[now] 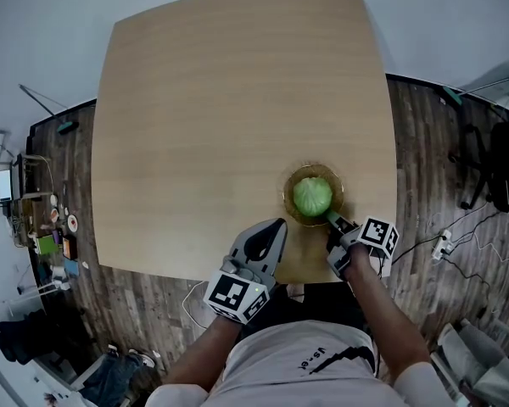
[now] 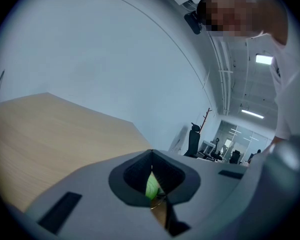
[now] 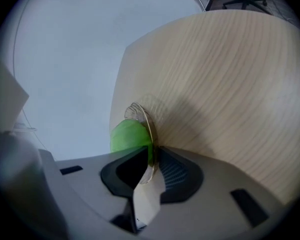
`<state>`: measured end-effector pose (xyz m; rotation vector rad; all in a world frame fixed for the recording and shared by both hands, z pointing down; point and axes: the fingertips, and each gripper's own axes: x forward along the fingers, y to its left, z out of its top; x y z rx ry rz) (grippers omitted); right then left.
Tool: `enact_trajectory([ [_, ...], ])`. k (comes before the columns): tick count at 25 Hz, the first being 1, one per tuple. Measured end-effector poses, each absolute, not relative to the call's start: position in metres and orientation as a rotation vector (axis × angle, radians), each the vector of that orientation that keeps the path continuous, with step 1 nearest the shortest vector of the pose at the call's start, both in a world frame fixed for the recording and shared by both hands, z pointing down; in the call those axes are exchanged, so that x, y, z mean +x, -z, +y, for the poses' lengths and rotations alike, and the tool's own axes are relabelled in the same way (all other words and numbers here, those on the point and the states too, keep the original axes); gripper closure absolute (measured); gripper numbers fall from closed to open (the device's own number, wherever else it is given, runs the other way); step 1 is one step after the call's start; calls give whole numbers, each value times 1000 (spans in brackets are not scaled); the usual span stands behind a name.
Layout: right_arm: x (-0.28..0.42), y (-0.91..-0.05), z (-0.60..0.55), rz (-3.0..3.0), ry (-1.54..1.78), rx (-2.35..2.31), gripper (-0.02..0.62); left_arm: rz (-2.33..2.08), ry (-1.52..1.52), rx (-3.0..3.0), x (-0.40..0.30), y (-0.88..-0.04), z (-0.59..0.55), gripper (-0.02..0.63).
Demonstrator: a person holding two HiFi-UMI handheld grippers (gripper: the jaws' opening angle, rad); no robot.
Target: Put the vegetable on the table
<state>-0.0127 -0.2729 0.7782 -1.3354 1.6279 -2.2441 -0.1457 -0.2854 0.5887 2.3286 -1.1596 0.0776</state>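
The right gripper [image 1: 332, 220] had its jaws pinched on the near rim of a clear bowl [image 1: 288, 200], one jaw inside the rim and one outside. The round green vegetable [image 1: 312, 196] sat in that bowl, straight ahead of the jaw tips and touching the inner jaw. In the right gripper view the rim of the bowl [image 3: 140, 115] ran between the jaws of the right gripper [image 3: 152, 151], with the vegetable [image 3: 127, 136] bulging to the left of it and the table [image 3: 230, 94] spreading out beyond and to the right.

The left gripper [image 1: 276, 225] was pressed together at the tips and held nothing. It hovered over the table [image 1: 229, 117] near its front edge, with the bowl just off to its right. In the left gripper view a sliver of the vegetable [image 2: 152, 186] showed through the slit behind the closed tips of the left gripper [image 2: 151, 154].
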Motion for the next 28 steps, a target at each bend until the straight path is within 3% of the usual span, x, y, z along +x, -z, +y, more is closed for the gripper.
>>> enact_trajectory([
  [4,-7,-774,-269,1623,2271,-1381,487,-1157,-100,2321,-143,-586,-282,595],
  [12,9,-742,-258,1740,2203,-1414,488,-1133,-133,2312,-129,-571,-274,595],
  [19,6,-664,-269,2022,1966,-1322,553,-1118,-155,2322,-107,-541,-263,595],
  [28,-1,-531,-286,2462,1468,-1226,575,-1109,-80,2357,-80,-476,-249,595],
])
